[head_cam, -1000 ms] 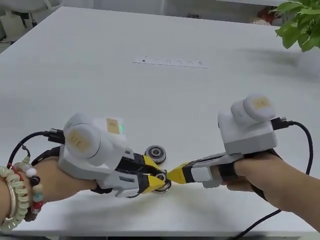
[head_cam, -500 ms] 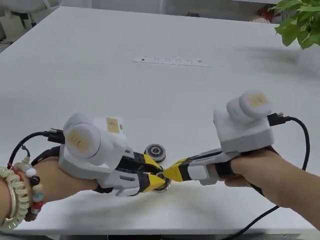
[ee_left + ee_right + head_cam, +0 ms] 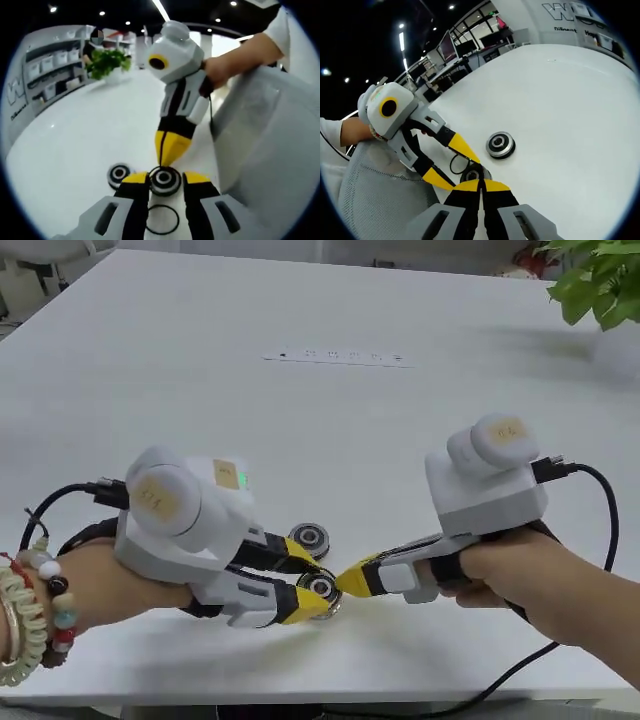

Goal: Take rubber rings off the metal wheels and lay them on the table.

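Observation:
My left gripper [image 3: 312, 585] is shut on a metal wheel [image 3: 321, 587], held just above the table near the front edge; the wheel [image 3: 165, 180] sits between its yellow tips. My right gripper [image 3: 345, 583] is shut, its tips pressed against the rim of that wheel [image 3: 472, 175]. I cannot tell whether they pinch the rubber ring on it. A second metal wheel [image 3: 308, 538] lies flat on the table just behind. A loose black rubber ring [image 3: 161, 219] lies on the table under the left gripper and also shows as a thin loop [image 3: 455, 162] from the right.
The white table [image 3: 330, 440] stretches far ahead with a flat white power strip [image 3: 338, 357] at its middle. A green plant [image 3: 600, 285] stands at the far right corner. Cables trail from both grippers toward the front edge.
Both grippers stay joined at the held wheel. The left gripper has turned a little, so the wheel's face shows more. The head camera has shifted slightly.

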